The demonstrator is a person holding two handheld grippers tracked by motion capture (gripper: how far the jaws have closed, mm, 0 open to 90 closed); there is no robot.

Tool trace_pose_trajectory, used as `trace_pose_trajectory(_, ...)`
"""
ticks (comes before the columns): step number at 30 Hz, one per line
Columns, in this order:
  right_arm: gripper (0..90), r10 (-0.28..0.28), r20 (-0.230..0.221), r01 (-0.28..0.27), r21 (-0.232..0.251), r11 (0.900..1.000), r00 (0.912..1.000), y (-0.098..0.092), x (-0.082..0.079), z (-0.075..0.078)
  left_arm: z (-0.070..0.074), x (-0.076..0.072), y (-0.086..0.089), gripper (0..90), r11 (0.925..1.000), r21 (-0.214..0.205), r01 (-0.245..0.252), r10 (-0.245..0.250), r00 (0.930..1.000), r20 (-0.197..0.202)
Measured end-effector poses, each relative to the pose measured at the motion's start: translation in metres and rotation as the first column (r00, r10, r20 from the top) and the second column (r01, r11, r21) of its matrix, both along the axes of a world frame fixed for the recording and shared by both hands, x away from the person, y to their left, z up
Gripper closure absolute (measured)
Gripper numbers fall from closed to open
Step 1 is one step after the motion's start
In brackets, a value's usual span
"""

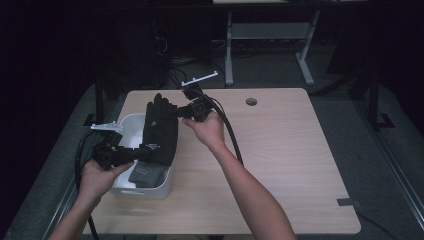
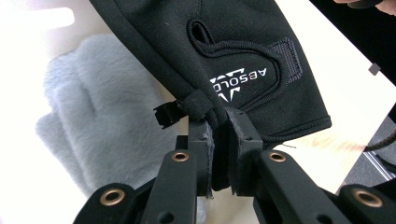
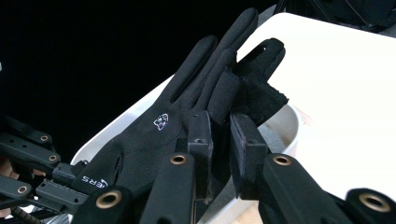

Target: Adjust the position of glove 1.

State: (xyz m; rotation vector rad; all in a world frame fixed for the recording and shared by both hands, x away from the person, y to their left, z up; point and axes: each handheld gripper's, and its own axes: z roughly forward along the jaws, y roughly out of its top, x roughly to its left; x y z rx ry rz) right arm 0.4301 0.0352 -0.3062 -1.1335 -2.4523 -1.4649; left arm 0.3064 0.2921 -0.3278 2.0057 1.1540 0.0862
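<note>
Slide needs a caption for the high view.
Two grippers stretch a black fabric glove above a white plastic bin.

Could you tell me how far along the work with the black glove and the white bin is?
Done so far: a grey fluffy item already lies in the white bin. In hand: the black glove hangs stretched over the bin, the left gripper shut on its cuff and the right gripper shut on its fingers. Left, it seems: lowering the glove into the bin and releasing it.
</note>
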Motion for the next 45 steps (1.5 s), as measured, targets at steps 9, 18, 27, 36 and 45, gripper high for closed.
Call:
trace_pose_trajectory(9,79.4,0.016,-0.018,-0.016,0.001,0.9999,0.9997,0.016,0.002,-0.011,-0.007,-0.002,0.012,81.4,0.9997,0.013,-0.022,0.023,0.9996,-0.016)
trace_pose_trajectory(18,79.4,0.026,-0.022,-0.026,0.002,0.9997,0.9994,0.026,0.003,-0.018,-0.011,-0.003,0.021,81.4,0.999,0.026,-0.037,0.038,0.999,-0.025)
trace_pose_trajectory(27,79.2,0.038,-0.046,-0.038,-0.013,0.9992,0.9982,0.037,0.004,-0.032,-0.023,-0.004,0.03,81.3,0.998,0.034,-0.053,0.055,0.9969,-0.056)
trace_pose_trajectory(36,79.1,0.044,-0.066,-0.045,-0.022,0.9987,0.9969,0.043,0.004,-0.046,-0.031,-0.005,0.035,81.2,0.9972,0.058,-0.048,0.052,0.9961,-0.071)
trace_pose_trajectory(45,78.5,0.049,-0.082,-0.052,-0.039,0.9979,0.9954,0.049,0.005,-0.056,-0.039,-0.004,0.038,81.0,0.9968,0.064,-0.048,0.054,0.9935,-0.101)
